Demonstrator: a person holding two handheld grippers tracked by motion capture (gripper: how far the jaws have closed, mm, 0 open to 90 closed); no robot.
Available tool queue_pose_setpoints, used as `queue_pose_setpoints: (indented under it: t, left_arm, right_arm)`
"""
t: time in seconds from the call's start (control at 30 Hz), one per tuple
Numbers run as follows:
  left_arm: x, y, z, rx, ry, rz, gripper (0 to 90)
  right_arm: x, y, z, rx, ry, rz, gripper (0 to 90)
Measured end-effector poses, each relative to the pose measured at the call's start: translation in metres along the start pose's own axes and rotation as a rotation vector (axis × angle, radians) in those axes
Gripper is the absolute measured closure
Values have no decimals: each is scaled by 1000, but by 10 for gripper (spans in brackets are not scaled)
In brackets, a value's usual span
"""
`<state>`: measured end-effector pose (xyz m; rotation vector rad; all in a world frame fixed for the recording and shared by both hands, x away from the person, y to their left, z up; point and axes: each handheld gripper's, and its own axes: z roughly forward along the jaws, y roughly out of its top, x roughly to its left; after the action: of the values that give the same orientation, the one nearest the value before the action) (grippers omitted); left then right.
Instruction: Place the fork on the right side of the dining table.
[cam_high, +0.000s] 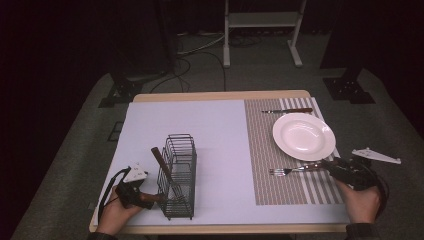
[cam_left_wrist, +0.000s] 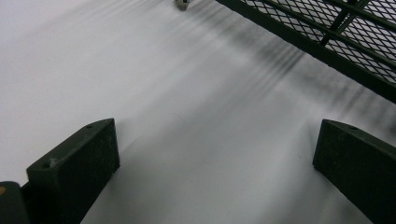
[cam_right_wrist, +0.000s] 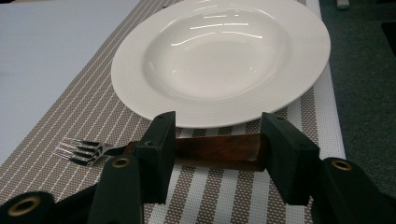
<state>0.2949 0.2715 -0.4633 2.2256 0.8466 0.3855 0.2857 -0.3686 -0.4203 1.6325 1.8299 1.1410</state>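
A fork (cam_high: 287, 171) with a wooden handle lies on the striped placemat (cam_high: 265, 150), just in front of the white plate (cam_high: 304, 136). My right gripper (cam_high: 327, 164) is at the handle end. In the right gripper view, this gripper (cam_right_wrist: 218, 122) is open and the brown handle (cam_right_wrist: 219, 151) lies crosswise by its tips, tines (cam_right_wrist: 81, 151) to the left, plate (cam_right_wrist: 219, 51) beyond. My left gripper (cam_high: 142, 192) rests open on the white table beside the black wire basket (cam_high: 177, 175). Its jaws (cam_left_wrist: 215, 126) stand wide apart with nothing between them, and the basket's mesh (cam_left_wrist: 336, 37) is just ahead.
A wooden-handled utensil (cam_high: 159, 157) leans out of the basket. A knife (cam_high: 287, 110) lies on the placemat beyond the plate. The white table cover (cam_high: 215, 135) spreads between basket and placemat. A white frame (cam_high: 262, 20) stands on the floor behind the table.
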Motion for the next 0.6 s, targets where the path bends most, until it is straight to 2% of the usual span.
queue_pose_setpoints:
  t: [0.6]
  left_arm:
    - [0,0,0,1,0,0,0]
  right_arm:
    - [-6,-6,14,86,-18,12,397]
